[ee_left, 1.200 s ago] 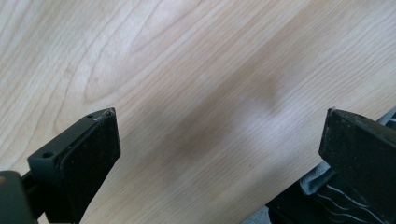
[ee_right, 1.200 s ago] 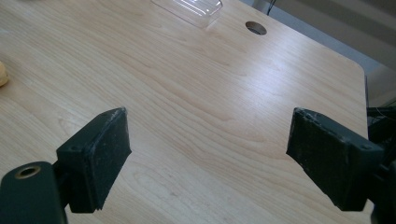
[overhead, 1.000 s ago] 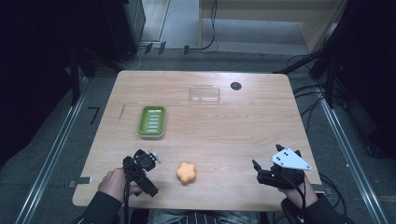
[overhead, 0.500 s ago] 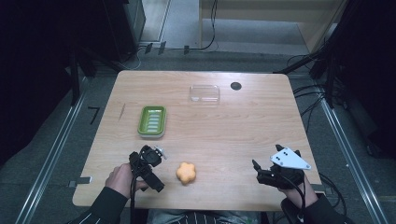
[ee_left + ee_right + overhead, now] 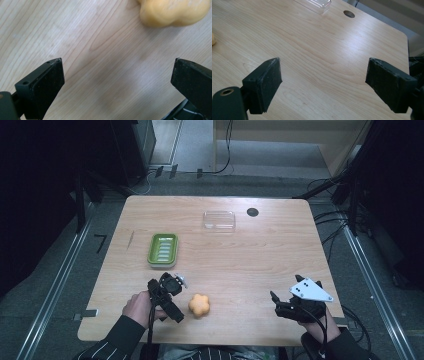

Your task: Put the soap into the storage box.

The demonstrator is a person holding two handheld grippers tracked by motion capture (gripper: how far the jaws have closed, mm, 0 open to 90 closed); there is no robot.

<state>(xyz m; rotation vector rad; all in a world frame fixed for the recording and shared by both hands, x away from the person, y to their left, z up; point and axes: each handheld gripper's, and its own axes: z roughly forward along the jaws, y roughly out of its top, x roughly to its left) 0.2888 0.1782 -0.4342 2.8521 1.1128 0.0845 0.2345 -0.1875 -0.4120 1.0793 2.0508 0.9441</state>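
1. High view: wooden table (image 5: pixel 260 265) w/ light grain and rounded corners stands on grey floor; dark racks at both sides, cables on floor beyond far edge. Landmark = orange flower-shaped piece (image 5: pixel 199 304), near the near edge, left of centre. Green ribbed tray (image 5: pixel 163 250) lies beyond it and a bit left; clear plastic lid (image 5: pixel 219 220) far beyond it, w/ a dark round hole (image 5: pixel 252 212) just right of the lid.
2. Same view: left gripper (image 5: pixel 167 295) just left of the orange piece, not touching; right gripper (image 5: pixel 285 307) well to its right, grey plate on top.
3. Left gripper view: jaws wide apart over bare wood; orange piece (image 5: pixel 172 11) ahead, top right, blurred.
4. Right gripper view: jaws wide apart, nothing btwn them; lid (image 5: pixel 313 3) and hole (image 5: pixel 349 14) at far end of table.
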